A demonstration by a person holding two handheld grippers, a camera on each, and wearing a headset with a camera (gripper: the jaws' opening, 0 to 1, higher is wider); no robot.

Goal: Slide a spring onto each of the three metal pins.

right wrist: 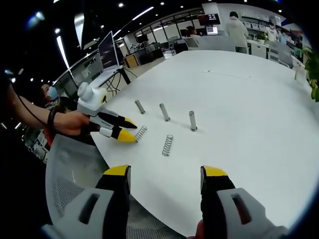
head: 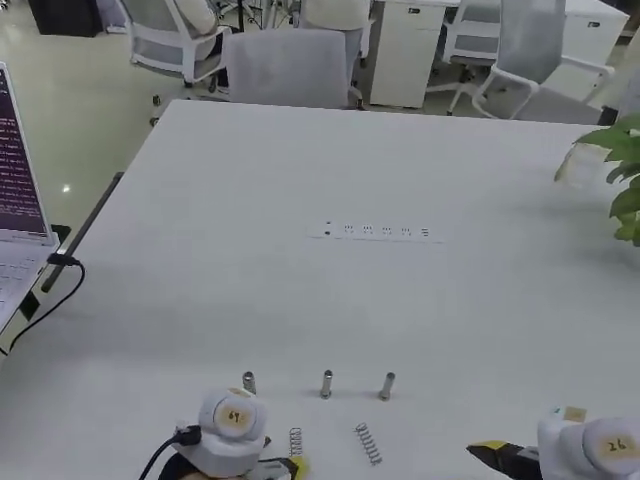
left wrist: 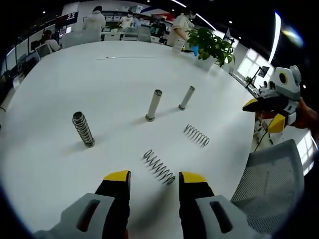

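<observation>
Three metal pins stand in a row near the front edge of the white table [head: 300,300]. A spring is on the left pin [head: 248,382] [left wrist: 83,129] [right wrist: 139,106]. The middle pin [head: 326,384] [left wrist: 153,105] [right wrist: 163,112] and right pin [head: 387,386] [left wrist: 187,97] [right wrist: 192,121] are bare. One loose spring [head: 296,440] [left wrist: 158,167] [right wrist: 140,133] lies just ahead of my open left gripper [left wrist: 154,177] [head: 292,465] [right wrist: 125,130]. A second loose spring [head: 369,443] [left wrist: 196,135] [right wrist: 167,145] lies to its right. My right gripper [right wrist: 165,172] [head: 490,452] [left wrist: 264,113] hangs open and empty off the table's front edge.
A laptop [head: 15,200] with a cable [head: 55,290] sits at the table's left edge. A white power strip [head: 375,232] lies mid-table and a plant [head: 620,170] stands at the right. Office chairs [head: 290,65] line the far side. A mesh chair [right wrist: 75,179] is below the grippers.
</observation>
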